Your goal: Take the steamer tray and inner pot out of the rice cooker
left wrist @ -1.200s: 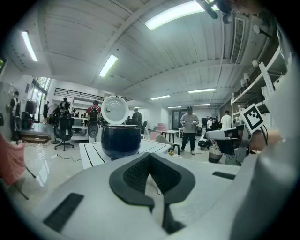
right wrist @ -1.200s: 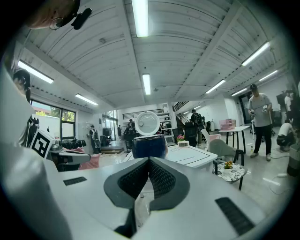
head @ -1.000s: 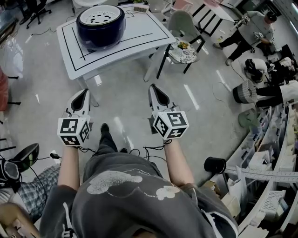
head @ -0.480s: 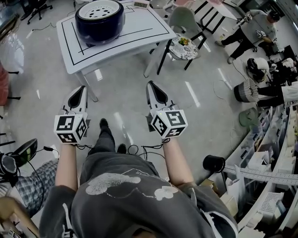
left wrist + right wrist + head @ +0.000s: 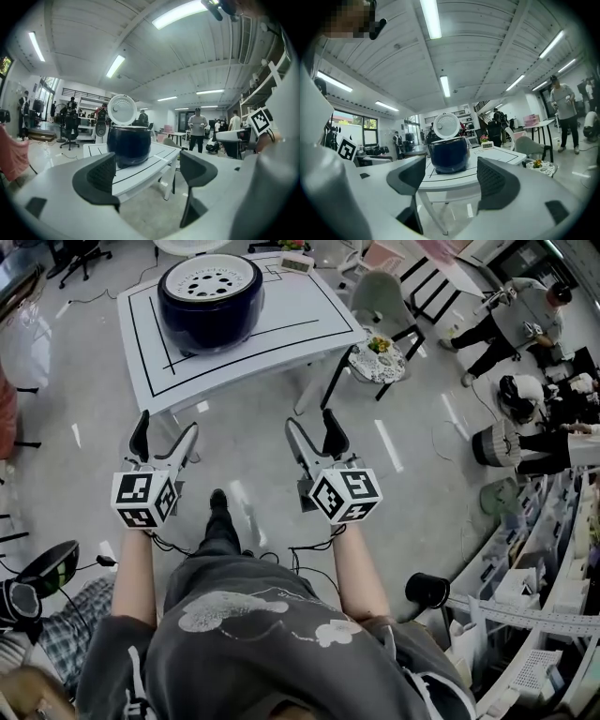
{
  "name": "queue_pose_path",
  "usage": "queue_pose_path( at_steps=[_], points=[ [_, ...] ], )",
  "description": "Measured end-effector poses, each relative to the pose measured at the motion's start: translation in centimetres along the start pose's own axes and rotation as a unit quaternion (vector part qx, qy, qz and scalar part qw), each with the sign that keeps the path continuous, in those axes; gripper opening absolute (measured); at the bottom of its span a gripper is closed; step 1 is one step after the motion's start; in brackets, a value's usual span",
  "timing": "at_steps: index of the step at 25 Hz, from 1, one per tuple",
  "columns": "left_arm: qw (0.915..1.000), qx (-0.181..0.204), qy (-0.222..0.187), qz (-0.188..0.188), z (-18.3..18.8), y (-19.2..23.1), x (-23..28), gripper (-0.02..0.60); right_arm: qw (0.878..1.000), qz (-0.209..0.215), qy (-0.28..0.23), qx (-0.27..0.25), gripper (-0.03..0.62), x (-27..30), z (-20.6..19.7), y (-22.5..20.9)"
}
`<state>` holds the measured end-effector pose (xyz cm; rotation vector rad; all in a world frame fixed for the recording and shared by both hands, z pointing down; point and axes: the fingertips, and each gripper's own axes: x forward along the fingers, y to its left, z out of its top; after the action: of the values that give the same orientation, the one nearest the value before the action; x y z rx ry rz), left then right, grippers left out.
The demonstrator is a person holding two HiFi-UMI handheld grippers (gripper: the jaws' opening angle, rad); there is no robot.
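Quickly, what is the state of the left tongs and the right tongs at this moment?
Left tongs: open, have just been opening, nothing between them.
Right tongs: open, have just been opening, nothing between them.

A white rectangular table (image 5: 300, 320) on thin white legs stood on the glossy pale grey floor (image 5: 422, 484). Black lines (image 5: 281, 336) were marked on its top: a border that ran just inside the edges, and a further line across the surface. A dark blue round rice cooker (image 5: 208, 313) sat directly on the top, inside the border and towards the far left corner in the head view, with its round white lid (image 5: 122, 109) raised upright. A small white digital clock (image 5: 293, 265) stood at the far edge, to the right of the cooker and apart from it.
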<state>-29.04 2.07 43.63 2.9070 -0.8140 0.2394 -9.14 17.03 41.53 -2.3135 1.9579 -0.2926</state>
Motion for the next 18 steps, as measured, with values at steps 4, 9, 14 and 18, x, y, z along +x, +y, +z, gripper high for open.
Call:
queue_pose_path(
  at_steps=[4, 9, 14, 18],
  points=[
    [1.0, 0.003, -0.004, 0.005, 2.1, 3.3, 4.2, 0.422, 1.0, -0.007, 0.0, 0.007, 0.331, 5.1, 1.6, -2.3],
    [0.9999, 0.0, -0.014, 0.004, 5.4, 7.8, 9.5, 0.423, 1.0, -0.01, 0.006, 0.01, 0.331, 12.2, 3.5, -3.4],
    [0.9998, -0.007, -0.017, -0.001, 7.5, 11.4, 13.4, 0.423, 0.999, -0.015, 0.004, 0.032, 0.331, 18.0, 5.0, -4.0],
    [0.9997, -0.019, -0.019, 0.0, 8.4, 13.8, 15.5, 0.422, 0.999, -0.02, 0.001, 0.034, 0.331, 21.1, 6.0, -4.4]
  ],
)
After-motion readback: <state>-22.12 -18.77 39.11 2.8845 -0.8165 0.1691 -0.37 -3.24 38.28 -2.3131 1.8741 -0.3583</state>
